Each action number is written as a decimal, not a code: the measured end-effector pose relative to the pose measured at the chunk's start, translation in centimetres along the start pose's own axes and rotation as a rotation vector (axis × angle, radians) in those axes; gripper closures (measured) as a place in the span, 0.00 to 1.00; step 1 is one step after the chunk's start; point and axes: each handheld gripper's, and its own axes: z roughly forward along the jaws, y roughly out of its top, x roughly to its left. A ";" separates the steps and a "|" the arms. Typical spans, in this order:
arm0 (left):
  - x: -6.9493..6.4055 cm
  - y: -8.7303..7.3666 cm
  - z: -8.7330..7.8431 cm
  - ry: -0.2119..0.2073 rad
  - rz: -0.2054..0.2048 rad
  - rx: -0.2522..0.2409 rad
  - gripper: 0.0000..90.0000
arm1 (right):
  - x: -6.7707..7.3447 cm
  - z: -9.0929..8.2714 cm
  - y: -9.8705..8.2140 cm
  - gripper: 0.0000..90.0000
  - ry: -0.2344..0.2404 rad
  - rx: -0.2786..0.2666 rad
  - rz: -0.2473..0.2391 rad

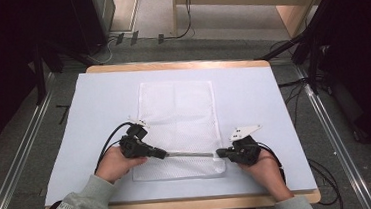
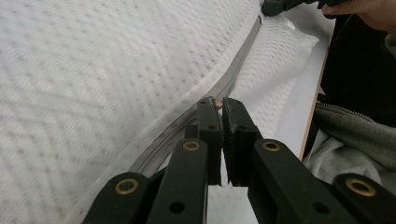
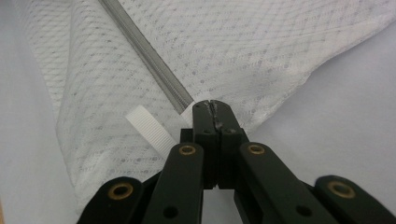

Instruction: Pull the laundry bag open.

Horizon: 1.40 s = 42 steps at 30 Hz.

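A mesh laundry bag (image 1: 177, 115) lies flat on the counter (image 1: 253, 94), its zipper (image 1: 190, 154) running crosswise between both grippers. The left gripper (image 2: 219, 103) has its fingers clamped on what looks like the zipper pull (image 2: 218, 104); the right gripper (image 3: 211, 104) pinches the zipper's far end.

The far half of the table (image 1: 251, 79) is left bare around the white mesh bag (image 1: 176, 110), so free passage is offered to left and right of it. The near strip is blocked: the left gripper (image 1: 163, 155) and right gripper (image 1: 219, 153) are set facing each other along the grey zipper (image 1: 190, 155), cables trailing behind.
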 end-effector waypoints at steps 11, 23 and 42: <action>1.4 -2.3 -2.9 0.020 -0.040 -0.024 0.98 | -0.1 0.0 0.0 1.00 0.004 -0.004 0.007; 3.2 -5.0 -6.0 0.046 -0.093 -0.057 0.98 | -0.1 0.0 -0.1 1.00 0.007 -0.004 0.005; 3.5 -6.8 -6.9 0.095 -0.118 -0.080 0.98 | -0.2 0.0 0.0 1.00 0.012 0.001 0.005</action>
